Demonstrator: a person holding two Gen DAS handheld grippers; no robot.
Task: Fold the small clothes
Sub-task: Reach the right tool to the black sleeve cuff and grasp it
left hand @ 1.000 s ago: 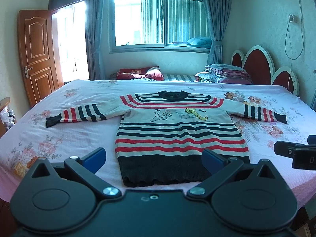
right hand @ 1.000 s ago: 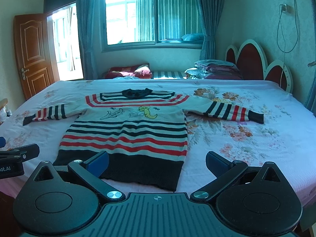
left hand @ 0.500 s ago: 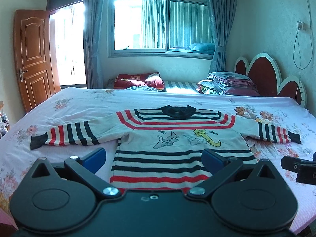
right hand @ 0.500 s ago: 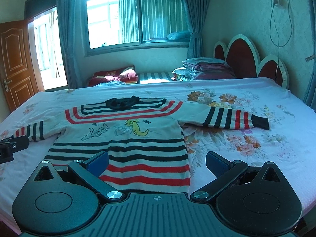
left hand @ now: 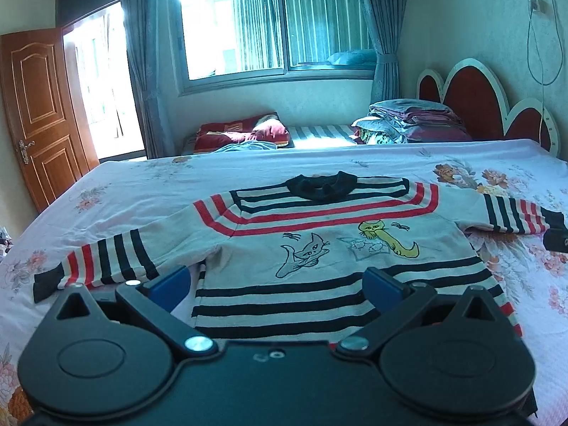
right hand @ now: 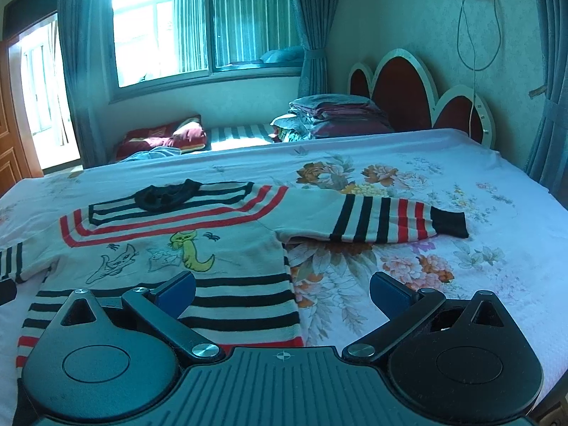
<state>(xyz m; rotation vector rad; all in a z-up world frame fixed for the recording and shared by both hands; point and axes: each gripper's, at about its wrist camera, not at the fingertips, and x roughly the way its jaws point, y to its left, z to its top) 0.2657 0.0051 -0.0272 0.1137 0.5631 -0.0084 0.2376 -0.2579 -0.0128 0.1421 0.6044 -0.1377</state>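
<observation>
My left claw & right claw are both wide open, holding nothing. The stripy sweater lies flat on the bed right under & in front of both claws, arms spread out so I can fold them in. Right sleeve is just ahead of my right claw.

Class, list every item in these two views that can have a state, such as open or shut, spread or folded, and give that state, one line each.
Striped sweater: spread flat on the bed, front up, unfolded.
Its right-side sleeve: stretched straight out.
Its left-side sleeve: stretched out.
Left gripper: open, empty.
Right gripper: open, empty.
Wooden door: swung open.
Window curtains: drawn aside.
Bedding by the headboard: folded, stacked.
</observation>
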